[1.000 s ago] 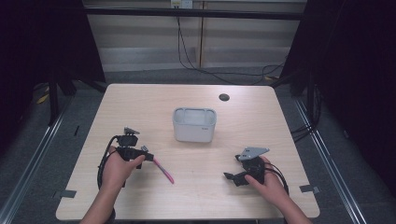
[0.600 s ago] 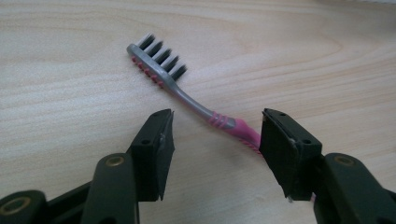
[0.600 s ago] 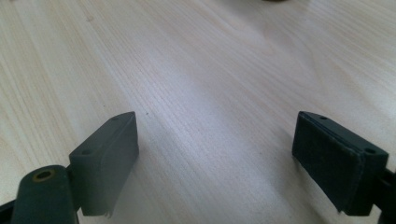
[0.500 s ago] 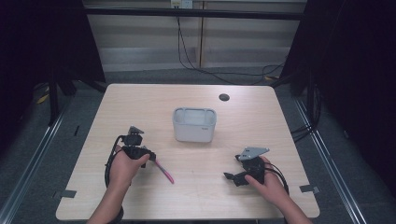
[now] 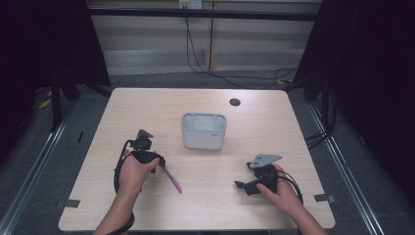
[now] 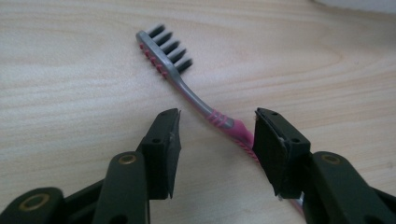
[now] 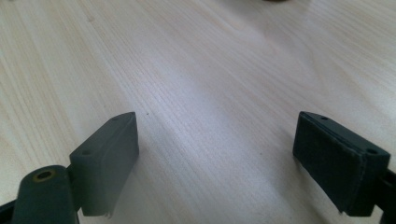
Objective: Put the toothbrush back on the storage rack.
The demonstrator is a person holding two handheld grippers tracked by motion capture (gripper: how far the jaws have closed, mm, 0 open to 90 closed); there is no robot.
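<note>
A pink and grey toothbrush (image 6: 196,95) with black bristles lies flat on the wooden table (image 5: 274,132); in the high view the toothbrush (image 5: 172,179) is left of centre near the front. My left gripper (image 6: 217,126) stands low over its handle with a jaw on either side. The jaws have just been closing, but a gap remains and the pads do not press the handle. In the high view the left gripper (image 5: 157,164) is at the brush's near-left end. My right gripper (image 7: 215,135) is open over bare wood, and the right gripper (image 5: 241,186) rests at the front right.
A white rectangular container (image 5: 203,129) stands in the middle of the table, behind and right of the toothbrush. A small black disc (image 5: 235,102) lies near the far edge. Cables trail from both grippers by the hands.
The left hand has shifted right and slightly forward onto the toothbrush's end, and its jaws have narrowed around the handle. The right hand has stayed put.
</note>
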